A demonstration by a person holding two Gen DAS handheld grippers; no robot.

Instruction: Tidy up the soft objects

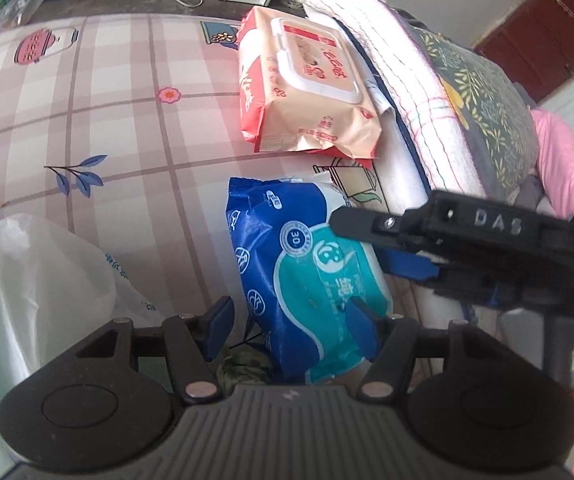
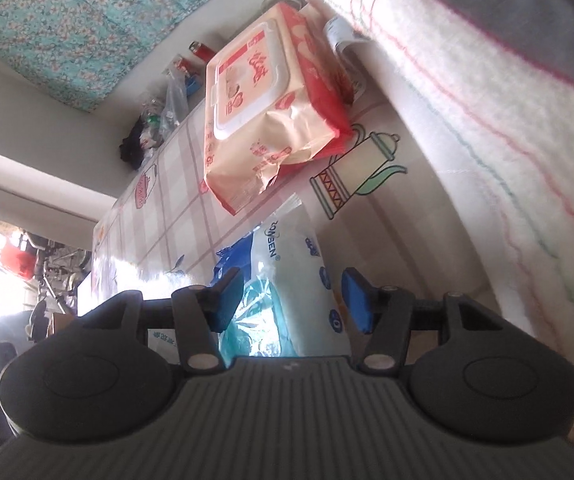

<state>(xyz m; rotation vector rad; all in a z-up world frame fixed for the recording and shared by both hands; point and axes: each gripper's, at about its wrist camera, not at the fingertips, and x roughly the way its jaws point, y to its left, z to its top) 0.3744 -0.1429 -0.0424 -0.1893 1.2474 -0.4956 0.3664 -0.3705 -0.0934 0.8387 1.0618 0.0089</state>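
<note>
standing over the blue pack of wipes [image 1: 307,280] on the checked cloth [image 1: 107,120], both the left gripper [image 1: 291,320] and the right gripper [image 2: 291,300] hang open, pressing nothing; next, i think, one must close on it.

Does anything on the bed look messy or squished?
Yes. The pink wipes pack lies tilted, its near end crumpled and one side propped against the folded white blanket. The blue wipes pack lies flat below it.
</note>
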